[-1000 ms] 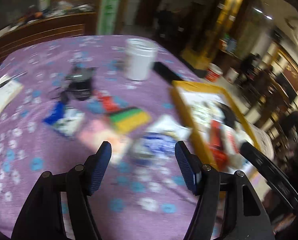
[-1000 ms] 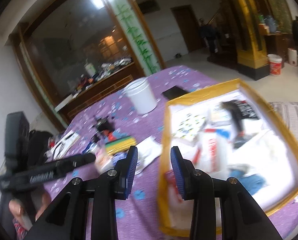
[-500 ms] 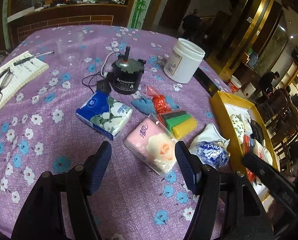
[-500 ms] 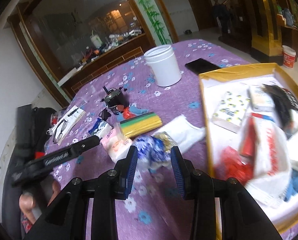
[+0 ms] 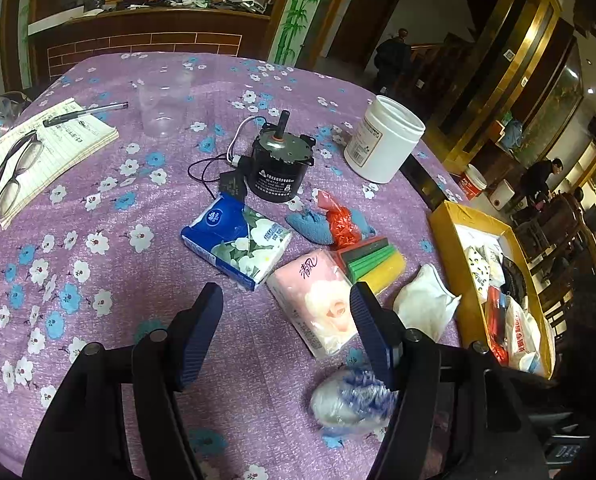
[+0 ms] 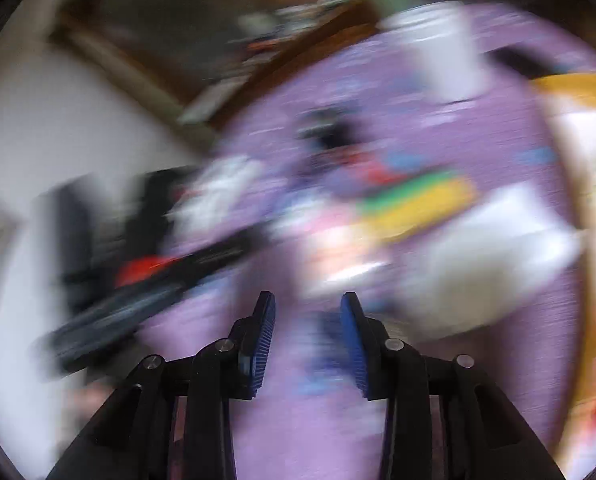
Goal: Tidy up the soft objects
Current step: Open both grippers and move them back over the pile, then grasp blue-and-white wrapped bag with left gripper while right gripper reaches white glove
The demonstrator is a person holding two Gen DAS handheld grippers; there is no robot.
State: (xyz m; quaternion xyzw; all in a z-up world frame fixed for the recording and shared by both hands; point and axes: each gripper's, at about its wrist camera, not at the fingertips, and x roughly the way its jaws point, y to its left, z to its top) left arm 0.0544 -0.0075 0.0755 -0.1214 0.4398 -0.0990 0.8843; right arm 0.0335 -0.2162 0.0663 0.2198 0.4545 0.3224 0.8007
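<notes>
Pink tissue pack (image 5: 318, 300) sharp between left claw's (image 5: 286, 328) spread fingers; right claw (image 6: 307, 340) apart, empty, surroundings blurred.

Ahead of the left gripper (image 5: 286, 316) lie two tissue packs: one blue-and-white tissue pack (image 5: 236, 246), one pink tissue pack (image 5: 318, 304). To its right sit one white pouch (image 5: 424, 306) and one crumpled blue-printed bag (image 5: 352, 398). Farther ahead stand one sponge stack (image 5: 372, 264), one motor (image 5: 278, 166), one white jar (image 5: 382, 138), and one yellow box (image 5: 448, 248).
</notes>
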